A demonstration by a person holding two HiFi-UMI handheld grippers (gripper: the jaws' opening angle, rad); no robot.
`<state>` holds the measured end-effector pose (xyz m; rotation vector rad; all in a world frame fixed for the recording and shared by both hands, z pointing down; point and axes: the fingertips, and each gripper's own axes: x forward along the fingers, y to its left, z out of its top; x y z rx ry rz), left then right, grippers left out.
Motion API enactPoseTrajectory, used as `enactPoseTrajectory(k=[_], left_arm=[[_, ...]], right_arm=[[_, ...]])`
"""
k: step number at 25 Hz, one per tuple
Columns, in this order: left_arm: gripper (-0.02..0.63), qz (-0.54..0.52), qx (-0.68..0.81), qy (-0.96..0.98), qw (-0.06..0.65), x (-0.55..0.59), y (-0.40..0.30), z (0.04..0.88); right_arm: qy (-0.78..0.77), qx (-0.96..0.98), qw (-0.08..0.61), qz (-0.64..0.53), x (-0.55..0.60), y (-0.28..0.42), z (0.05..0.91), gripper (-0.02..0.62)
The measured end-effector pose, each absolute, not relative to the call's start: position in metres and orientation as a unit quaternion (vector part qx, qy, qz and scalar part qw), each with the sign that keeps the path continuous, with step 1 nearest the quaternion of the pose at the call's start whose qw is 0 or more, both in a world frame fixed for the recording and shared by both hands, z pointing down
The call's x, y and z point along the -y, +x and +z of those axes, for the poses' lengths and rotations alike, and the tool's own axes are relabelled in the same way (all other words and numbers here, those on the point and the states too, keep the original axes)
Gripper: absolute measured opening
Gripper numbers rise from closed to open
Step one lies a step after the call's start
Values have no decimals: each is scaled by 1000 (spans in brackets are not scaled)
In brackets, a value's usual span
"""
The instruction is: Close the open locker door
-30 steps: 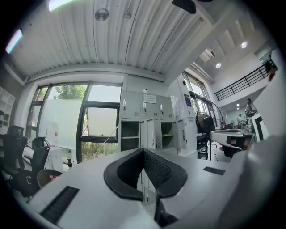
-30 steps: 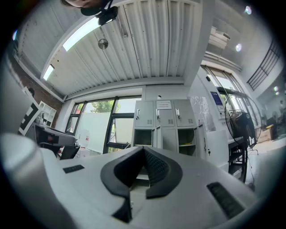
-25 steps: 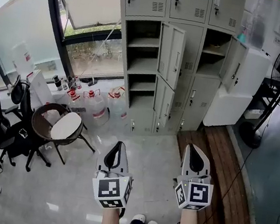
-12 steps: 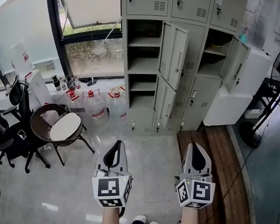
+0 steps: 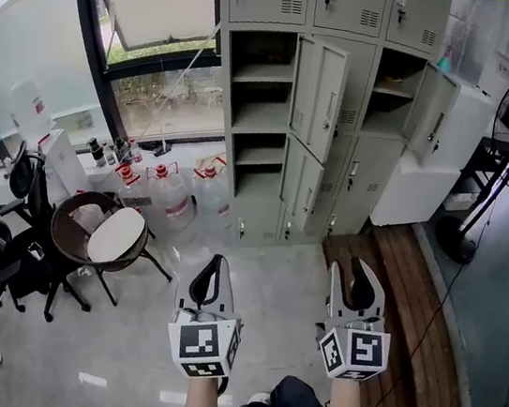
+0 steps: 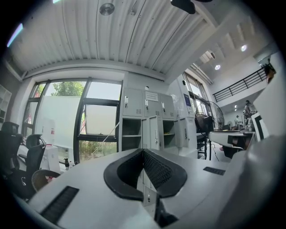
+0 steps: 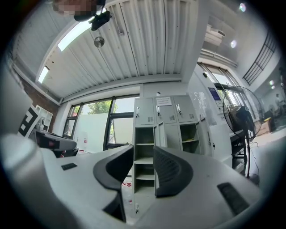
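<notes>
The grey locker bank (image 5: 343,7) stands against the far wall, well apart from the person, with a stretch of floor (image 5: 281,278) between them. By the look of it, no part of the task is done. Three doors hang open: an upper middle door (image 5: 313,95), a lower door (image 5: 301,188) right under it, and a right door (image 5: 432,109) swung out toward the fan. Which of them the task means cannot be told. Both tongs are held level and aimed at the lockers, touching none of them. The left gripper (image 5: 217,260) is clenched, its tips meeting on nothing. The right gripper (image 5: 356,272) has just been opening its jaws and now stands released, with only air between them. The approach, the reach to a door and the push shut are all left to do.
</notes>
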<state>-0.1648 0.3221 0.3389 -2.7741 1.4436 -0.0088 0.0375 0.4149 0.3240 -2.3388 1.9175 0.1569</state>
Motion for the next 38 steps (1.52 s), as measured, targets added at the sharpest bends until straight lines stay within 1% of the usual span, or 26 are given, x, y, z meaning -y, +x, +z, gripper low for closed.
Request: enactPoseTrajectory(k=[6,12,17,18,19,20,29,38], left_arm=[[5,-9,-462,-887,1,-298,-158,348],[5,-8,-478,-878,-1,-258,-145,356],[5,-11,-489,-872,3,-207,-117,358],[5,-10,-492,-870,4,-196,-111,356],[5,-9,-496,-869,5,-185,-104,354],[5,-8,-499,-867,5,-175,-96,352],[5,-5,-521,-854,2,-87,-32,343],[5,-19,-532,-847,-5,-43,-2,359]], right_arm=[[-770,-634,51,44,-392,45,332,137],[-761,-646,42,40,-346,67,343,137],[-754,-654,47,37,-291,100,346,137],[-751,-658,46,36,-278,107,346,149],[-747,-663,44,35,-265,114,345,194],[-742,-668,43,36,-252,121,343,198],[-727,-684,48,32,-153,191,336,198],[-724,-688,52,9,-98,233,355,198]])
